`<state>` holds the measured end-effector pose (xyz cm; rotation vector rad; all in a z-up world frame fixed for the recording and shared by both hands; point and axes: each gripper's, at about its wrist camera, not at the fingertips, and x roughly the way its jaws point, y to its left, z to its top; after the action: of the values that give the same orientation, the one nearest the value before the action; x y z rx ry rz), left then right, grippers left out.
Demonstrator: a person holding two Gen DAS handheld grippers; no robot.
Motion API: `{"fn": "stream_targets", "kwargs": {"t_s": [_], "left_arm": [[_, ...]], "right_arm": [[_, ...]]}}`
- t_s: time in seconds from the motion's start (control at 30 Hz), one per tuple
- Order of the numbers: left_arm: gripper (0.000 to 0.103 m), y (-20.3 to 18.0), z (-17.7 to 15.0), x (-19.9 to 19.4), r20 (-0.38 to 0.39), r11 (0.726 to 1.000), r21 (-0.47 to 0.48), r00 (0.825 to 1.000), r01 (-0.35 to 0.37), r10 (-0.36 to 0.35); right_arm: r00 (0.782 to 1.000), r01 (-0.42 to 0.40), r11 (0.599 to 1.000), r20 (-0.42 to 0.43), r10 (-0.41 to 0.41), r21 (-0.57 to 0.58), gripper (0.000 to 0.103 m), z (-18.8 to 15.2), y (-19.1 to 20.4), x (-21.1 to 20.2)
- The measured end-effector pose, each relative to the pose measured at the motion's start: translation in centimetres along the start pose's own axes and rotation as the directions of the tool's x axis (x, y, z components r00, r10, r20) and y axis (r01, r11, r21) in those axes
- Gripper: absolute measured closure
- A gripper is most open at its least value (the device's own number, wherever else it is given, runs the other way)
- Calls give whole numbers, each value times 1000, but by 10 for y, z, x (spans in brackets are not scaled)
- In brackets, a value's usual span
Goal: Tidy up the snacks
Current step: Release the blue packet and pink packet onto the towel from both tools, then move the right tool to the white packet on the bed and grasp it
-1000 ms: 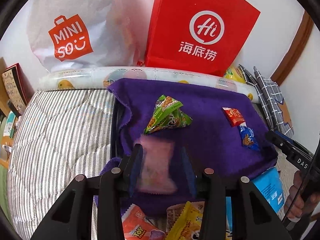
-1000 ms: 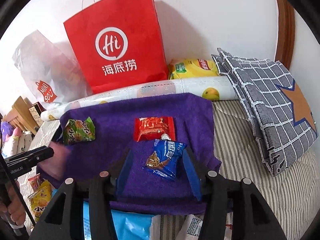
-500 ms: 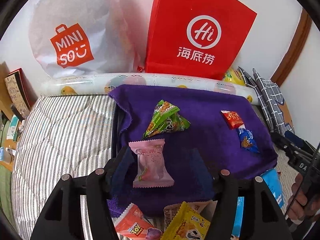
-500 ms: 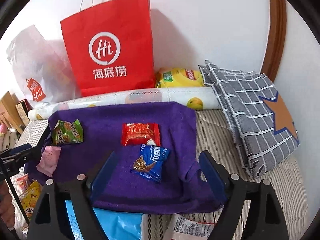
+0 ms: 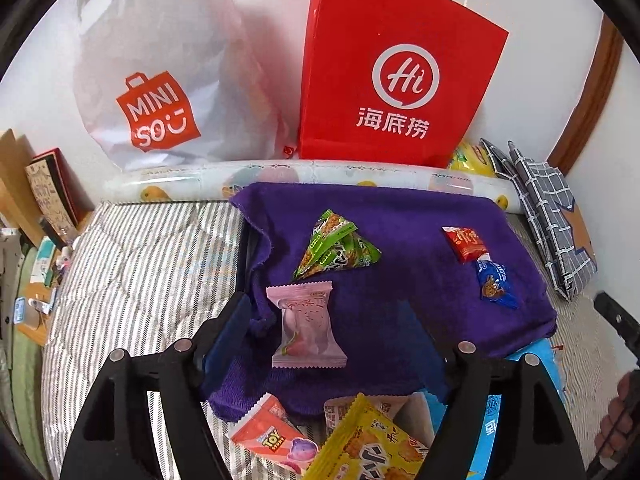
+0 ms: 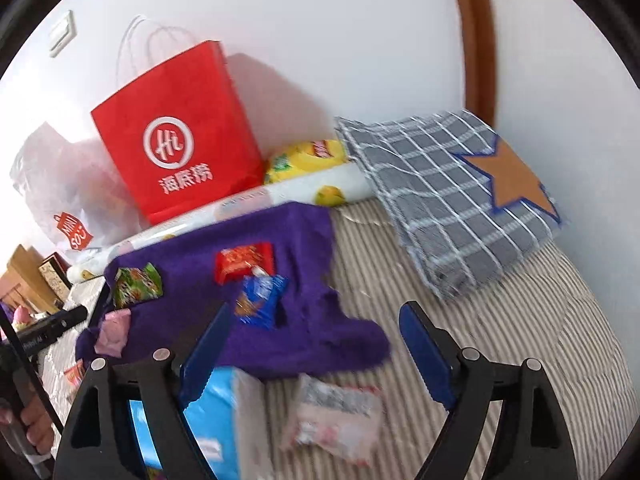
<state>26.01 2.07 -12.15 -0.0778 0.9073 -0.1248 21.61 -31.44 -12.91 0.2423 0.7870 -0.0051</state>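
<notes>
Four snacks laid out on the purple towel (image 5: 400,216), mid-frame.
Largest to smallest: green pack (image 5: 336,250), pink pack (image 5: 306,326), blue pack (image 5: 495,282), red pack (image 5: 464,242); loose packs (image 5: 372,446) lower frame unsorted; left gripper (image 5: 326,344) and right gripper (image 6: 316,350) both spread, empty.

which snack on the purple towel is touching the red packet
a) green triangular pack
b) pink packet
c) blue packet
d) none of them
c: in the left wrist view the blue packet lies right below the red packet with their ends meeting, while the green triangular pack and the pink packet lie well apart from it on the purple towel.
</notes>
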Motion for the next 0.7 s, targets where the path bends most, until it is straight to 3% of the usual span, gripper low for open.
{"fn": "stream_targets", "kwargs": {"t_s": [0.33,0.5,0.7], "left_arm": [[27,-13,-5,-21,4,993,33,994,110,-110],[27,-14,-16,-25,8,993,56,994,105,-106],[27,-16,-24,-27,2,989,76,991,131,-131]], "right_arm": [[995,31,999,-88,-35,-45,19,-53,-23,-9],[993,-5,998,-120,-3,-62,19,-72,-19,-1],[981,16,998,-192,-28,-69,19,-85,-13,27]]}}
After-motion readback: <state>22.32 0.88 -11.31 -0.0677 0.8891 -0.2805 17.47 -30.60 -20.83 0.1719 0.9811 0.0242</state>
